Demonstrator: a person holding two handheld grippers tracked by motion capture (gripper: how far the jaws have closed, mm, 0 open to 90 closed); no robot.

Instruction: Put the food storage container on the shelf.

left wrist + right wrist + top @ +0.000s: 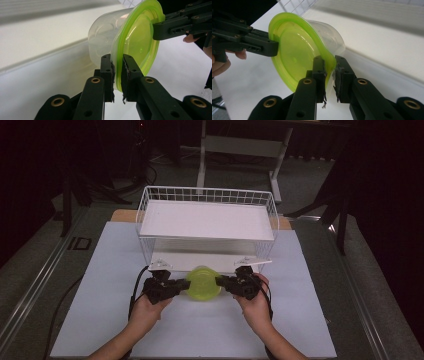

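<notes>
The bench (310,320) is covered by a white sheet and runs from the near edge, where the person's forearms come in, to a dark floor beyond. On its far half stands a white wire rack (207,227) with two flat white shelves, one above the other; the wire sides rise around the top shelf.

Just near of the rack's lower shelf, about midway between left and right, is a clear plastic tub (203,283) with a bright green lid (136,47). It is tipped on its side, the lid facing the person and the clear body pointing toward the rack. From above it appears to be off the sheet, carried between the two claws.

The left claw (184,285) comes in from the left and is closed on the rim of the lid; in the left gripper view its two pads (111,72) press the green edge from either side, with only the rim's thickness between them. The right claw (221,281) comes in from the right and is likewise pinched on the opposite edge of the lid, its pads (322,68) clamped on the rim where lid meets tub. Each hand grips its tool from behind.
</notes>
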